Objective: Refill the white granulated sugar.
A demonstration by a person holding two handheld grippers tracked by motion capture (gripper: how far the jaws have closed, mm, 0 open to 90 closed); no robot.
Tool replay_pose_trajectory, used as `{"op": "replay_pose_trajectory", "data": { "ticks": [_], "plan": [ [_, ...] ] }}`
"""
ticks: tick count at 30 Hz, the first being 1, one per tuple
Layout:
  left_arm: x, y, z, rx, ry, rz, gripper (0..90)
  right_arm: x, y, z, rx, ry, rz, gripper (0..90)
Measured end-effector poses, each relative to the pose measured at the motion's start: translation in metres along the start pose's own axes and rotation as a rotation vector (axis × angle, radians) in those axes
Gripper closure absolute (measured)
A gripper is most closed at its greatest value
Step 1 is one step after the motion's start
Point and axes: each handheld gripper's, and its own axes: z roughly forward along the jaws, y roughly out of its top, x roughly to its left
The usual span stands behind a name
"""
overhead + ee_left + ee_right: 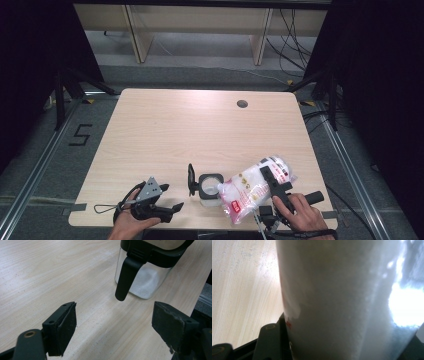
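The right gripper (274,186) has its fingers clenched on a white granule bag (252,187), tilted with its lower end at the open-lidded clear jar (210,190) at the surface's (200,130) six o'clock edge. At the jar's eight o'clock, the left gripper (167,209) rests, fingers released.

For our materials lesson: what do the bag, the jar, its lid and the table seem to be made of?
Bag: thin glossy plastic film, probably; it crinkles, shines and shows white grains inside.
Jar: clear glass or hard plastic, can't tell which; the white powder shows through.
Lid: matte black plastic, by its moulded look.
Table: pale wood-grain top, likely laminate; smooth with a soft sheen.
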Motion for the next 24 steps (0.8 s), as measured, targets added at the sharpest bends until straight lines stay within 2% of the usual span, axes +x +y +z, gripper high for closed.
{"op": "replay_pose_trajectory", "data": {
  "ticks": [2,3,6,7,9,10,12,13,15,16,18,19,20,24],
  "plan": [
    [0.0002,-0.0002,0.0001,-0.001,-0.001,0.003,19.5,0.0001,0.0000,0.0002,-0.003,0.002,-0.001,41.7],
    [0.0001,-0.0003,0.0003,-0.002,-0.001,0.002,19.5,0.0019,-0.0003,0.0000,0.004,0.005,0.023,41.8],
    [0.0000,0.0001,0.0000,0.000,-0.001,0.000,19.5,0.0010,-0.0006,0.0002,0.000,0.001,0.013,41.7],
    [0.0001,-0.0001,0.0002,-0.001,-0.001,0.001,19.5,0.0023,-0.0011,-0.0001,0.009,0.023,0.035,41.7],
    [0.0000,-0.0004,0.0005,0.000,-0.002,0.000,19.5,0.0009,-0.0009,0.0002,0.010,0.024,0.018,41.8],
    [-0.0001,-0.0004,0.0006,-0.001,-0.002,0.000,19.5,0.0026,-0.0010,0.0004,0.008,0.011,0.024,41.7],
    [-0.0005,-0.0005,0.0009,0.000,-0.003,-0.006,19.5,0.0020,-0.0009,-0.0001,0.010,0.020,0.020,41.8],
    [-0.0004,-0.0006,0.0009,0.000,-0.003,-0.006,19.5,0.0030,-0.0009,0.0000,0.012,0.026,0.038,41.8],
    [0.0004,0.0000,0.0004,0.002,-0.002,0.006,19.4,0.0034,-0.0007,0.0003,0.010,0.019,0.038,41.8],
    [0.0014,0.0004,0.0002,0.002,-0.003,0.021,19.5,0.0023,-0.0006,0.0002,0.005,0.011,0.023,41.8],
    [0.0012,0.0003,0.0002,0.002,-0.002,0.020,19.5,0.0025,-0.0007,0.0003,0.005,0.014,0.024,41.8],
    [0.0011,0.0002,0.0002,0.002,-0.002,0.019,19.5,0.0041,-0.0008,0.0005,0.009,0.020,0.040,41.8],
    [0.0011,0.0004,0.0001,0.001,-0.003,0.020,19.5,0.0022,-0.0004,0.0002,0.011,0.026,0.019,41.8],
    [0.0012,0.0003,0.0000,0.002,-0.003,0.020,19.5,0.0030,-0.0010,0.0009,0.002,0.016,0.023,41.8]
  ]
}}
